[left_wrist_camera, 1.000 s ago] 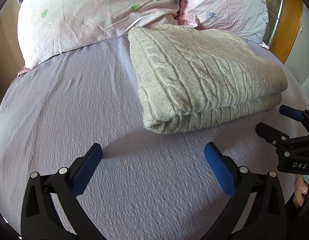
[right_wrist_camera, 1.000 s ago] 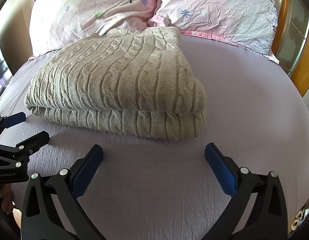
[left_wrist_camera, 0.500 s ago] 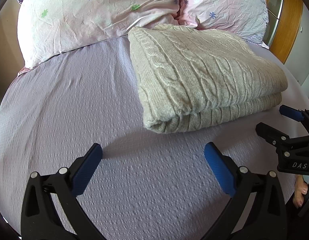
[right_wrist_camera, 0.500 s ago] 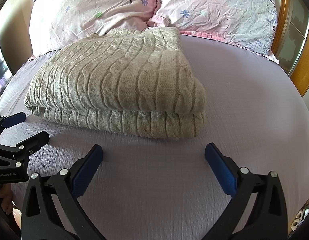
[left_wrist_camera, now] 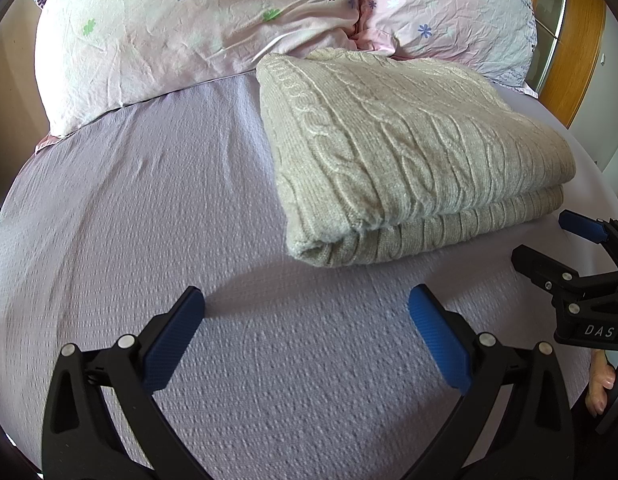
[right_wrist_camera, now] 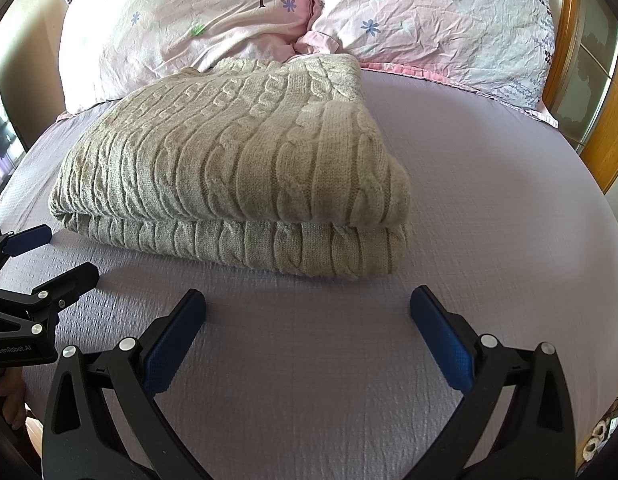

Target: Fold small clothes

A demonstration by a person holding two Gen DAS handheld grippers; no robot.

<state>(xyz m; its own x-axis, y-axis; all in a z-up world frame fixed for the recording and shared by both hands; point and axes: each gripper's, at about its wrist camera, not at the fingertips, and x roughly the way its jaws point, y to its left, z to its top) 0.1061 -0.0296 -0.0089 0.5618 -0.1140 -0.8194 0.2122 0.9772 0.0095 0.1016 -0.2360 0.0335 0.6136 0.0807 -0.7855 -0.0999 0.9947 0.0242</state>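
Folded beige cable-knit sweater (left_wrist_camera: 413, 152) lies as a thick rectangle on the lilac textured bedsheet (left_wrist_camera: 149, 216), its far edge touching two pink floral pillows (left_wrist_camera: 213, 28) at the wooden headboard (right_wrist_camera: 605, 128). Near the bed's front edge, the left gripper (left_wrist_camera: 307, 320) and right gripper (right_wrist_camera: 308, 320) hover just short of the sweater, each with blue-padded fingers (right_wrist_camera: 177, 340) spread wide and holding nothing.

Bed (left_wrist_camera: 141, 200) wearing a lilac textured sheet | folded beige cable-knit sweater (left_wrist_camera: 409, 148) lying on it, far edge touching the pillows | two pink floral pillows (right_wrist_camera: 181, 28) (right_wrist_camera: 437, 20) resting side by side at the head
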